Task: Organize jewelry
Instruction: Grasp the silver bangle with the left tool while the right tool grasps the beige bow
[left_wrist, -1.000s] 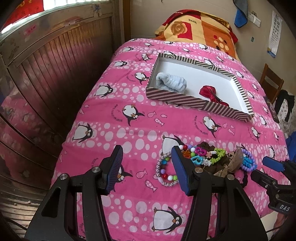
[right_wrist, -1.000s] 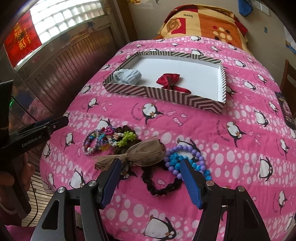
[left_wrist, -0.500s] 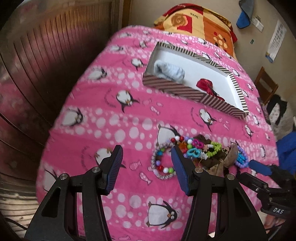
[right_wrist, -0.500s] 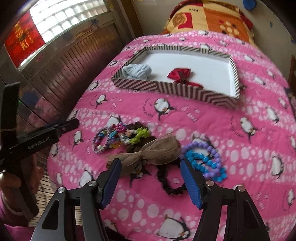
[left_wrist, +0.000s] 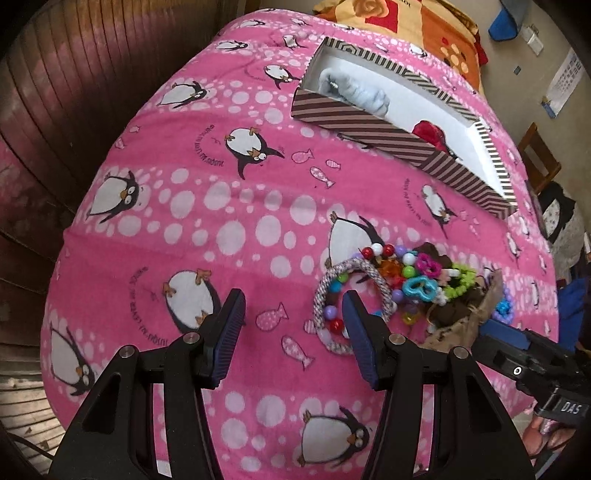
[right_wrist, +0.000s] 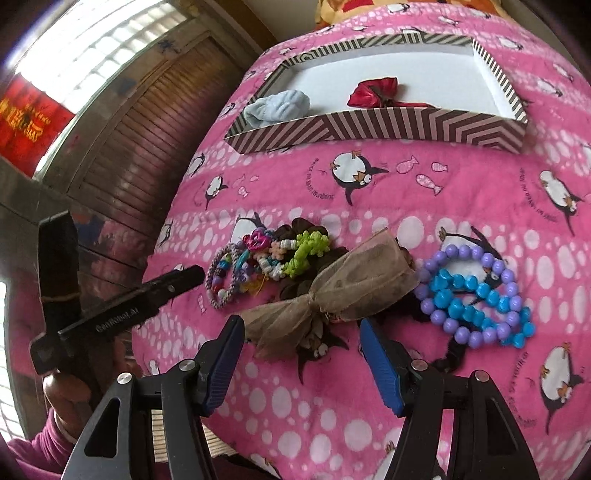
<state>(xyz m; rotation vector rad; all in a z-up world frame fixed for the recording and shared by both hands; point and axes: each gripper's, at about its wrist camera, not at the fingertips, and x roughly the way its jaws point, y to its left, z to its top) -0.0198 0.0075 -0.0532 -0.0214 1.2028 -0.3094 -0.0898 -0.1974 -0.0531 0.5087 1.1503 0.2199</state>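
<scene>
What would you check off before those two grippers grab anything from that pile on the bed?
1. Left gripper open, nothing held: ok.
2. Right gripper open, nothing held: ok.
3. Tan bow lies between the right gripper's fingers: ok.
4. Braided bracelet lined up with the left gripper: not ok, it sits behind the right finger.
5. Striped box has free room: ok.
6. Pile untangled: cannot tell.

bed: pink penguin blanket (left_wrist: 258, 206) | left: dark wood panelling (right_wrist: 147, 147) | window (right_wrist: 92, 48): daylight | wall: beige (left_wrist: 535, 92)
</scene>
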